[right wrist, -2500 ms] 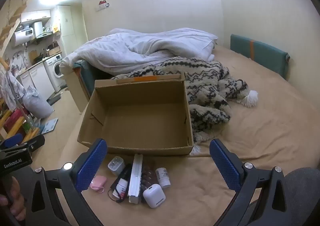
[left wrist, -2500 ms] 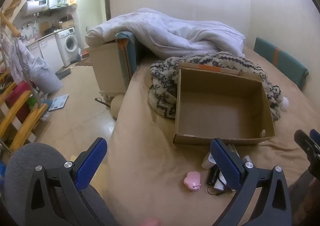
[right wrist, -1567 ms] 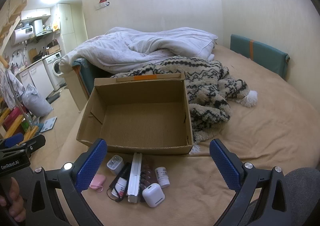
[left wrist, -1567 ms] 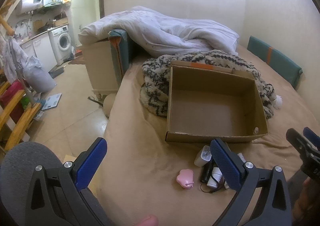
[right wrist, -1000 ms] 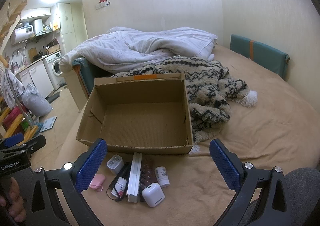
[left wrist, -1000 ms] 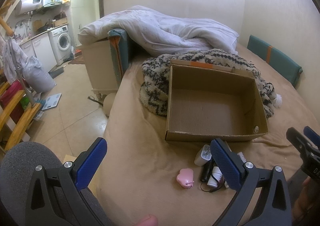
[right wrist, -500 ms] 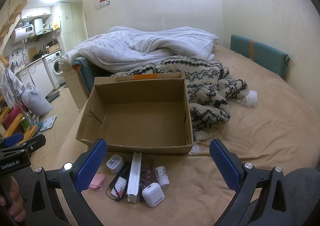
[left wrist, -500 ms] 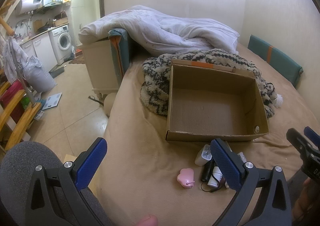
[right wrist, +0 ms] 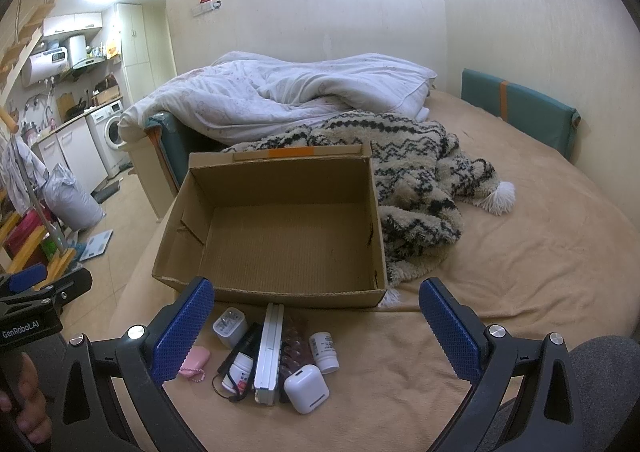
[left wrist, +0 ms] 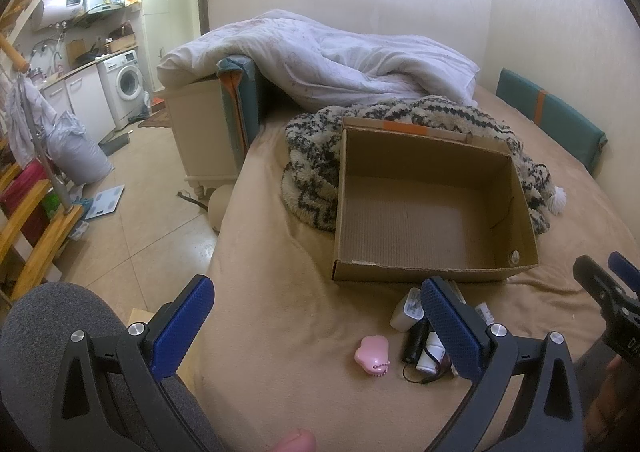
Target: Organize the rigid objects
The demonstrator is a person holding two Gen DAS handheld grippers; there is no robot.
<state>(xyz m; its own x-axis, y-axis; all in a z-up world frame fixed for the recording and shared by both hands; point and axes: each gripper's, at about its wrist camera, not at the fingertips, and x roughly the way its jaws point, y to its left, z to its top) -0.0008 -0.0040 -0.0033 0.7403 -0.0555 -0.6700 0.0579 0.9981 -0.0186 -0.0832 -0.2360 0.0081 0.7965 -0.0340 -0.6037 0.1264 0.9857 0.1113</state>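
We hold both the left gripper (left wrist: 316,320) and right gripper (right wrist: 316,316) wide open and empty, with the small items (right wrist: 268,352) clustered at 6 o'clock of the empty cardboard box (right wrist: 276,294), ready for loading.

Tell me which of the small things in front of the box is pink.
The small heart-shaped case, lying apart at the left end of the cluster; the others are white, black or dark.

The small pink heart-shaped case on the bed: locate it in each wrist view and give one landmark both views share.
Left wrist view: the small pink heart-shaped case lies low and centre-right on the tan bedsheet, left of the item cluster.
Right wrist view: the case sits lower left, partly behind the right gripper's left finger.
Shared landmark: the open brown cardboard box, with the case in front of its near wall in both.
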